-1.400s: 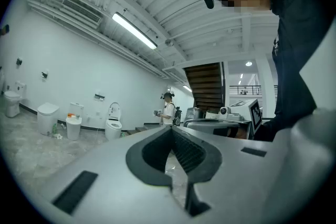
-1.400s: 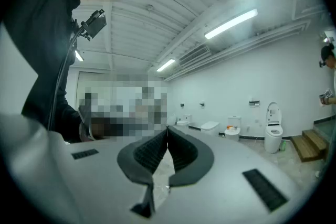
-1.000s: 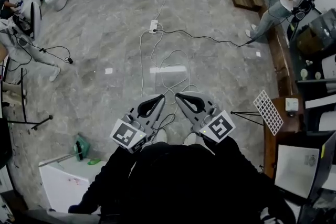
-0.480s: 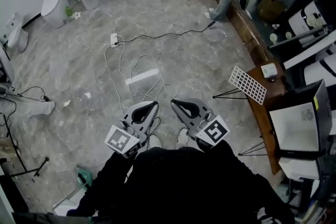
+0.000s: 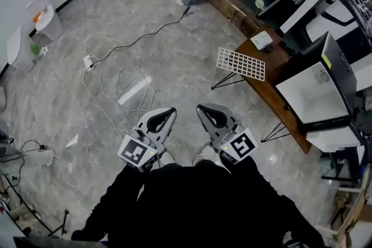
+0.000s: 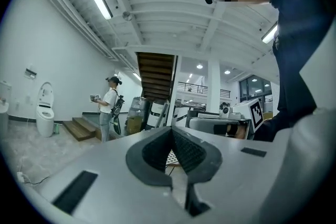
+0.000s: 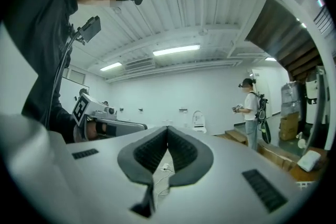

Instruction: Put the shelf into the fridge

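One white-lined cabinet (image 5: 314, 93), probably the fridge, stands at the right. Just left of it the wire grid shelf (image 5: 240, 63) rests on a stand (image 5: 228, 81). It looks light and stiff, best pinched at its rim. The left gripper (image 5: 170, 112) and right gripper (image 5: 202, 108) are fully closed, holding nothing.
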### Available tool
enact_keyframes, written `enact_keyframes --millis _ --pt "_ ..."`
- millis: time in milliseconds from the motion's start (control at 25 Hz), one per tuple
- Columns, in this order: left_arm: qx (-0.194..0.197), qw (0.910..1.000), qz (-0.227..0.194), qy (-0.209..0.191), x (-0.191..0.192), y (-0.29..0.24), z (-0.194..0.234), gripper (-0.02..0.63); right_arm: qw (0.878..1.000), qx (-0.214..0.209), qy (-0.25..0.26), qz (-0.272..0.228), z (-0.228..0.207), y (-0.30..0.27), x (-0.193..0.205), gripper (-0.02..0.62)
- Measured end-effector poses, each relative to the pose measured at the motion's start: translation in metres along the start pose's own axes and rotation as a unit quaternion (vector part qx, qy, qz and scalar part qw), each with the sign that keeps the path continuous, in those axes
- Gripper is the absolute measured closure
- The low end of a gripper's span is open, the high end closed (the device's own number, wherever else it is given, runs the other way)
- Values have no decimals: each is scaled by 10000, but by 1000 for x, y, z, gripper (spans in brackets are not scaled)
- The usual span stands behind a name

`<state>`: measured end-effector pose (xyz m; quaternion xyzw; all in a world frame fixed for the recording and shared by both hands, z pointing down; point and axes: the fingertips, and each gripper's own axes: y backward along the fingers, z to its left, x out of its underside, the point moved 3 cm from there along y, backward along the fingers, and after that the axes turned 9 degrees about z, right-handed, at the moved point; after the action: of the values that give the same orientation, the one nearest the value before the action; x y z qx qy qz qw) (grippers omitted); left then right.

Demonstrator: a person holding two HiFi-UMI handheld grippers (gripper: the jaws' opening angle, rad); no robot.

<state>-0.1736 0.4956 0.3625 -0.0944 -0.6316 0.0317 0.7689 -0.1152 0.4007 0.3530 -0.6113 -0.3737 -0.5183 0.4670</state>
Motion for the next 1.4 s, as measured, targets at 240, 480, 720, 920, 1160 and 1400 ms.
enact_keyframes --millis 240,480,720,920,1160,1400 --pt "312 9994 87 78 -7 -76 -49 600 9991 396 -98 -95 -65 69 13 589" --pt "407 9988 111 -230 -13 -152 -96 600 9986 492 -95 -191 -129 127 20 589" --pt "138 9997 160 -101 -21 -214 -129 600 9989 400 -89 -247 -182 170 29 589" --pt "163 9996 206 65 -18 -258 -155 600 9984 469 -74 -317 -220 202 39 589" --pt "224 9989 248 321 -18 -292 -164 600 9972 615 -171 -384 -250 219 44 589" --pt "356 9982 273 395 -17 -319 -157 600 9956 830 -276 -335 -277 220 50 589"
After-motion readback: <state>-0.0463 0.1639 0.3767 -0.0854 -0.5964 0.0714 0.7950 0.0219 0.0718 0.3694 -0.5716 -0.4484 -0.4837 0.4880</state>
